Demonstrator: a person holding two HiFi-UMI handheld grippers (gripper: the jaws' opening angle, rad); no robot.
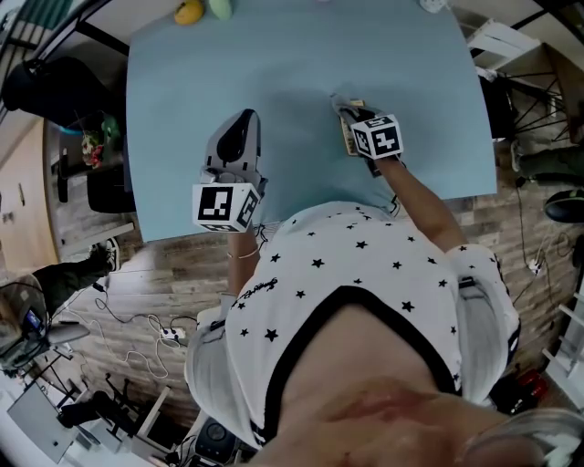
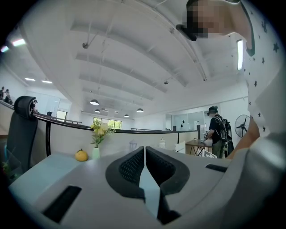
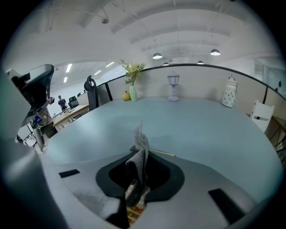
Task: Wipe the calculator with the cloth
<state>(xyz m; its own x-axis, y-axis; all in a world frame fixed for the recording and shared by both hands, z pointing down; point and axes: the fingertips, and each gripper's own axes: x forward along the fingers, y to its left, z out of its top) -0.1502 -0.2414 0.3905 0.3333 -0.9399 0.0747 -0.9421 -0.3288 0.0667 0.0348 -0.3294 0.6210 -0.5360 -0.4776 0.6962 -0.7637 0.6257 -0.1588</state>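
My right gripper is shut on a grey cloth, which sticks up in a crumpled fold between its jaws. Just beneath the jaws lies the calculator, with only a strip of its orange keys showing. In the head view the right gripper is low over the calculator on the light blue table, the cloth at its tip. My left gripper rests to the left, apart from the calculator. Its jaws are shut with nothing between them.
At the table's far edge stand a yellow fruit, a vase of flowers, a small lantern and a white jar. A black chair is off the left side. The table's near edge runs just in front of me.
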